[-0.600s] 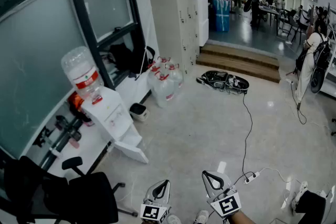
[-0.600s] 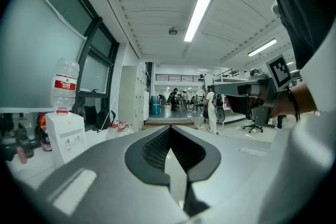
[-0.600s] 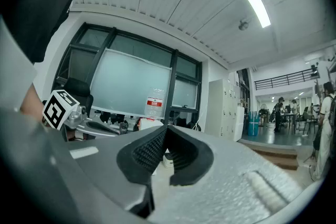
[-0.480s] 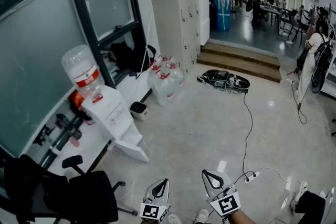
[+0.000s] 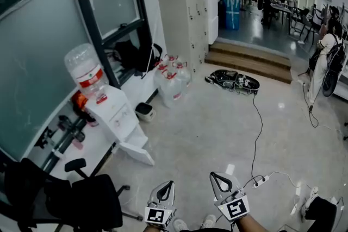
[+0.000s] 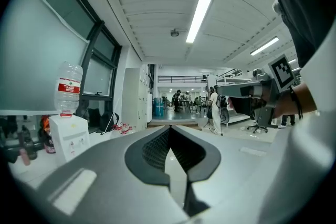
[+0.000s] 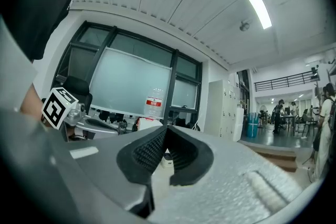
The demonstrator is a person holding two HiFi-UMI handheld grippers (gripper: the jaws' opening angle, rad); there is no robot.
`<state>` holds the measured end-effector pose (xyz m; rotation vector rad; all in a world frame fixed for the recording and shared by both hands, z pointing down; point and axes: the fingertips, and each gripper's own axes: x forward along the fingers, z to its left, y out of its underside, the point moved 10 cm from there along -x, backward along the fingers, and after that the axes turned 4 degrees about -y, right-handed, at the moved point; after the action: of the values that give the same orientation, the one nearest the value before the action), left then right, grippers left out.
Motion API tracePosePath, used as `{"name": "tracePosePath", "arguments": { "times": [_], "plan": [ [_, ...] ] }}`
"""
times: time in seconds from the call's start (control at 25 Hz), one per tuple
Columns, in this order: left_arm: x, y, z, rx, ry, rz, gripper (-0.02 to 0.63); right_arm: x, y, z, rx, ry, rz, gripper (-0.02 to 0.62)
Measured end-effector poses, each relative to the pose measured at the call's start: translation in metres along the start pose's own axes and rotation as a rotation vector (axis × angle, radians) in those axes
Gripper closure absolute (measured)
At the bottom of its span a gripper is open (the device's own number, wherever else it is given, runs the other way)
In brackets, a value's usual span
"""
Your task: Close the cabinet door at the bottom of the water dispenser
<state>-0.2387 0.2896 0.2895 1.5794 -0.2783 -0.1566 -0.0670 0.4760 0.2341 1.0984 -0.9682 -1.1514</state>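
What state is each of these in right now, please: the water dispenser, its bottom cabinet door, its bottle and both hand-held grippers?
water dispenser: standing by the window wall, bottle mounted on top.
cabinet door: open, swung out from the dispenser's base.
water bottle: inverted on the dispenser, fill level unclear.
left hand-held gripper: shut, empty, far from the door.
right hand-held gripper: shut, empty, far from the door.

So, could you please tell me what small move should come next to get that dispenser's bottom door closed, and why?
Probably a step forward and left toward the water dispenser, leading with the left gripper. The cabinet door hangs open at the dispenser's base, and both the left gripper and the right gripper, jaws shut and empty, sit well short of it across bare floor.
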Motion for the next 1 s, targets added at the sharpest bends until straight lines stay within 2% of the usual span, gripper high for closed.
{"name": "tracePosePath", "arguments": {
  "times": [0.2, 0.52, 0.76, 1.0],
  "plan": [
    [0.001, 0.000, 0.002, -0.001, -0.001, -0.002, 0.588, 0.001, 0.002, 0.002, 0.004, 0.002, 0.000, 0.594],
    [-0.003, 0.002, 0.008, 0.003, 0.003, 0.002, 0.588, 0.006, 0.002, 0.003, 0.058, 0.022, -0.068, 0.592],
    [-0.006, -0.001, 0.025, -0.038, 0.011, -0.018, 0.588, 0.015, -0.006, 0.009, 0.056, 0.031, -0.078, 0.592],
    [-0.012, -0.004, 0.046, -0.012, -0.003, -0.041, 0.588, 0.028, -0.015, 0.022, 0.064, 0.047, -0.088, 0.592]
  ]
}}
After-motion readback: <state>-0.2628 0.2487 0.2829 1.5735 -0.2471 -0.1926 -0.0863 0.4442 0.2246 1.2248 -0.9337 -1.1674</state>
